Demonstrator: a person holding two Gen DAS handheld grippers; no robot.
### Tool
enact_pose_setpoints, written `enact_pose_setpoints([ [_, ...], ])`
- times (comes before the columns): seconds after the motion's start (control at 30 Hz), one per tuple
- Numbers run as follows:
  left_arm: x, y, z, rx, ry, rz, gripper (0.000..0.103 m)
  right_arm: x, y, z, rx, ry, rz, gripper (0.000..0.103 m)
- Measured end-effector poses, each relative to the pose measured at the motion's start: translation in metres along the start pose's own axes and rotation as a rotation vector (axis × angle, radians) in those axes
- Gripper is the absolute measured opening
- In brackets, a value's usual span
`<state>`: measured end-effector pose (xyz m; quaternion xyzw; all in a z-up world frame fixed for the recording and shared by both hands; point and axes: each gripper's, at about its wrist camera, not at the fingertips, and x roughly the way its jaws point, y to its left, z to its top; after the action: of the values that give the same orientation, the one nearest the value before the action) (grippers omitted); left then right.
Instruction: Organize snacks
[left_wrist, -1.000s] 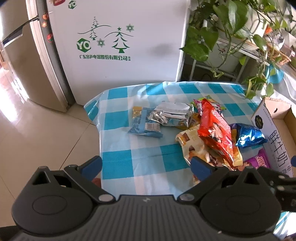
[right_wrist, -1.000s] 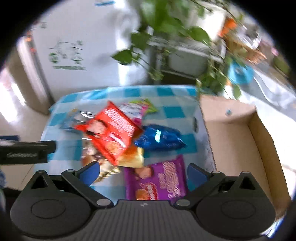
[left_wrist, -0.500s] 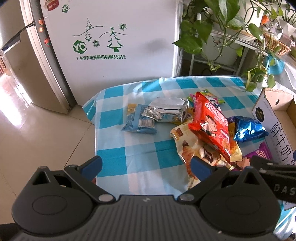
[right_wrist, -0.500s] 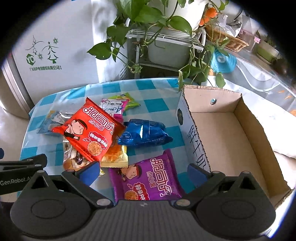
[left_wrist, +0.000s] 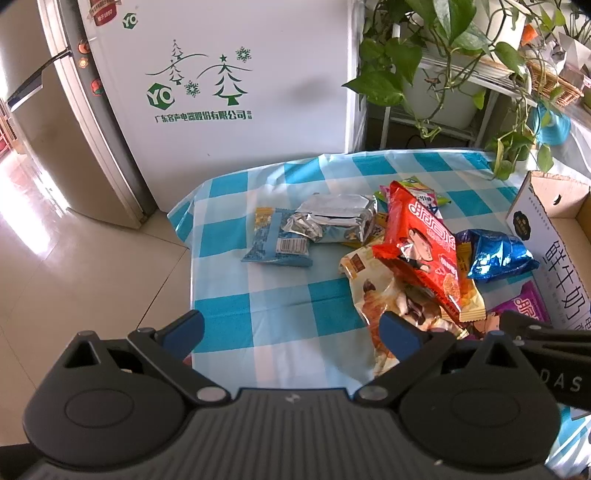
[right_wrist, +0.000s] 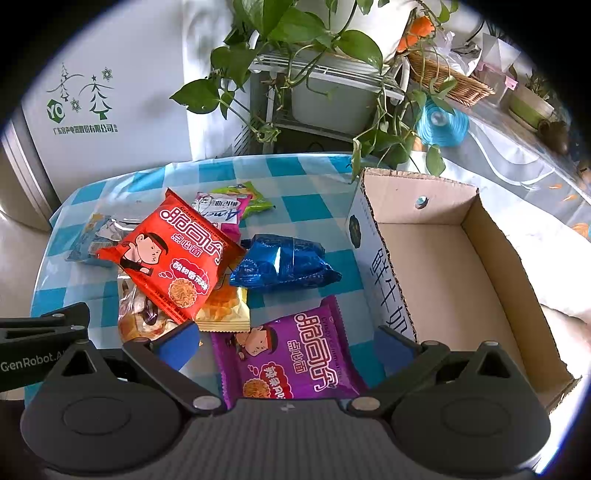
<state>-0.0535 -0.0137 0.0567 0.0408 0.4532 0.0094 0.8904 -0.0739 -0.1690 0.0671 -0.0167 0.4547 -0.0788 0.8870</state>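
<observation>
Lying flat, a glossy rectangular purple packet (right_wrist: 291, 360) was framed lengthwise between the right gripper (right_wrist: 284, 345)'s released fingers; the left gripper (left_wrist: 291, 332) was likewise spread, empty, above the checked surface (left_wrist: 266, 295).

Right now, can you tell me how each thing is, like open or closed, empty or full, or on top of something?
Left gripper: open, holding nothing.
Right gripper: open, over the purple packet.
Cardboard box: open on top, empty.
Purple packet: sealed, flat on the tablecloth.
Red packet: sealed, on top of other snacks.
Blue foil packet: sealed, crinkled.
Silver packet: sealed, leaning on the light blue packet.
</observation>
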Motion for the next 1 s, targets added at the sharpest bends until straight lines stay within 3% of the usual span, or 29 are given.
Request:
enact_pose_setpoints([
  [0.67,-0.0009,0.0005,0.0003,-0.011,-0.001,0.006,0.1,0.0008,0.0001,-0.0004,0.008,-0.002,0.011,0.103],
  [1.0,-0.0017,0.0038,0.0011,-0.033,0.0,-0.027,0.1,0.0006,-0.0027,0.0001,0.021,0.0,0.033,0.103],
])
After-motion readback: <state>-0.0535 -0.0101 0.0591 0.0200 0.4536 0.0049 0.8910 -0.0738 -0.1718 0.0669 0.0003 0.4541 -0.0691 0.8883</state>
